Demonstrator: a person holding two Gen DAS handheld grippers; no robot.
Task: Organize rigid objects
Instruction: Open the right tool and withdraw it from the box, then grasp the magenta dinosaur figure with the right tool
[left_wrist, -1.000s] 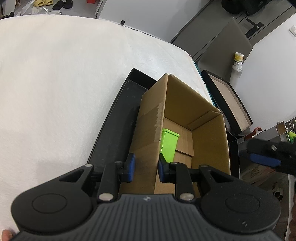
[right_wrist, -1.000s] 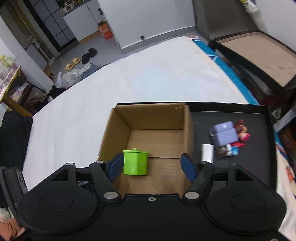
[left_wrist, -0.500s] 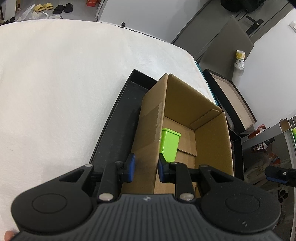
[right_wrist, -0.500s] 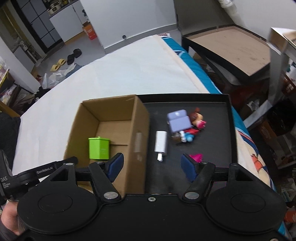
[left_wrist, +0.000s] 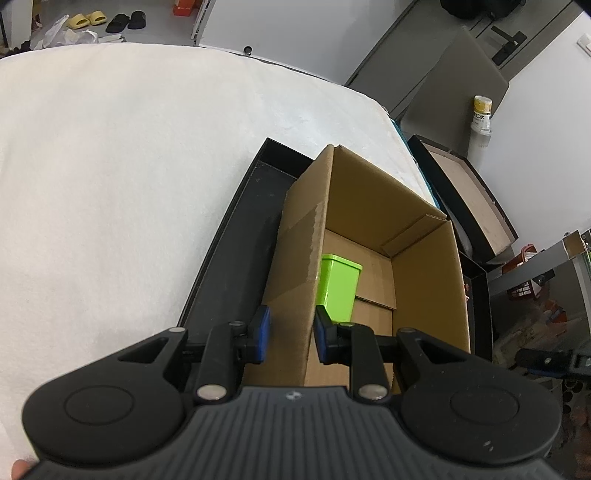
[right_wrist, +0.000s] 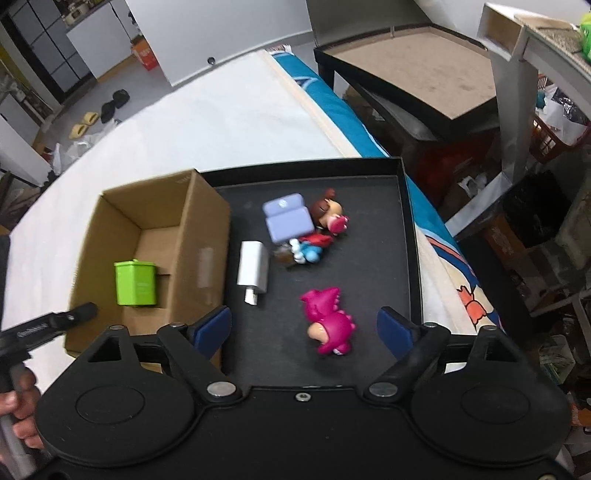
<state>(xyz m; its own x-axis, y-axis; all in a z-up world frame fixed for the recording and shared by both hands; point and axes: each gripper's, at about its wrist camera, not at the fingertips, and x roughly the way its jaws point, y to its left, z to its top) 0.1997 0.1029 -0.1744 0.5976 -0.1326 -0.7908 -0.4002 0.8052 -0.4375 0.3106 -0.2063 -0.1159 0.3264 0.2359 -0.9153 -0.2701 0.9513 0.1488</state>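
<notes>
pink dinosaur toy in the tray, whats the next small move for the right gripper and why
Probably lower the right gripper straight down over the pink dinosaur. Its jaws are opening, the toy lies free on the black tray between them, untouched, and the left gripper is shut on the cardboard box wall, steadying it.

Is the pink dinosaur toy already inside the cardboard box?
No, the pink dinosaur toy lies on the black tray outside the cardboard box, which holds only the green container.

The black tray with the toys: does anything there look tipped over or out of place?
Yes. The pink dinosaur lies on its side, and the figurine sprawls beside the lavender block. Only the green bin stands upright inside the cardboard box.
</notes>
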